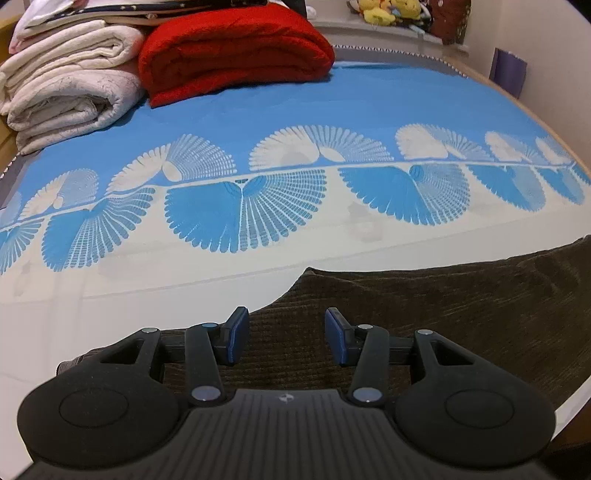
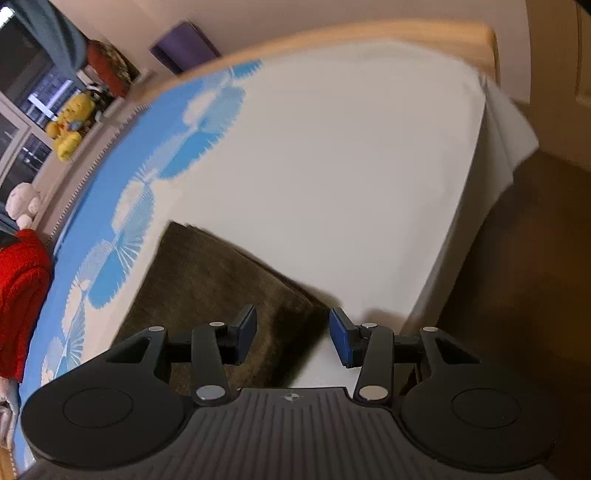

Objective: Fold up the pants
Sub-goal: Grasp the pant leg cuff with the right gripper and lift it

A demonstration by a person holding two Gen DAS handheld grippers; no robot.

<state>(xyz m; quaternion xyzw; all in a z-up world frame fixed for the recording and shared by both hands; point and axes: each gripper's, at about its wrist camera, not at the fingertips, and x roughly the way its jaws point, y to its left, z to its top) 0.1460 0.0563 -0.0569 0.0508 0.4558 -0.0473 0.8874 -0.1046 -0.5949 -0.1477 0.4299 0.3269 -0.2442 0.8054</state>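
Pants: one pair of dark brown corduroy pants (image 1: pixel 424 314) lies flat on the bed near its front edge, already looking like a compact rectangle with a straight far edge; the right wrist view shows the same brown slab (image 2: pixel 221 288) with squared corners, so I judge the folding well along or nearly finished.

Bed cover: one blue and white sheet with fan-shaped prints (image 1: pixel 295 103) is spread smooth, probably so the cloth has a flat surface to be creased against.

Left gripper: the black two-finger tool with blue pads (image 1: pixel 286 334) hovers just above the near part of the pants, tongs apart, nothing between them; it seems poised to pinch an edge or press the fold.

Right gripper: the second black tool (image 2: pixel 292 334) hangs over the right corner of the pants beside the bed's edge, tongs likewise apart and empty; this view is blurred, so contact with the cloth cannot be told.

Stack at back left: one folded red fleece blanket (image 1: pixel 236 51) and two rolled white quilts (image 1: pixel 70 81), kept well apart from the working area.

Toys: yellow plush toys (image 1: pixel 384 11) on the far ledge; their number is unclear.

Count: two grippers, one garment.
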